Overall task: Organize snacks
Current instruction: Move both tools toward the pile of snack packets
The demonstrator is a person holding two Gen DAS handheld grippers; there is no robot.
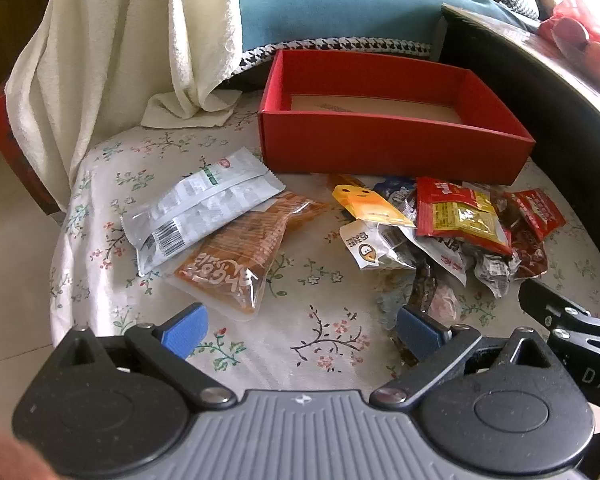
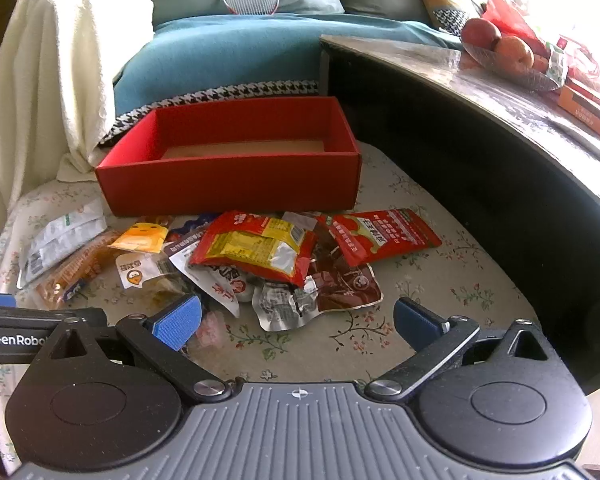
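Observation:
An open red box stands at the back of a floral-covered seat, nothing showing inside it. In front of it lie loose snack packs: a silver pack over an orange pack at the left, and a pile with a yellow pack, a red-yellow pack and a flat red pack. My left gripper is open and empty, near the seat's front. My right gripper is open and empty, just before the pile.
A cream towel hangs over the chair back at left. A blue cushion lies behind the box. A dark table with a fruit bowl rises close on the right. The right gripper's arm shows at right.

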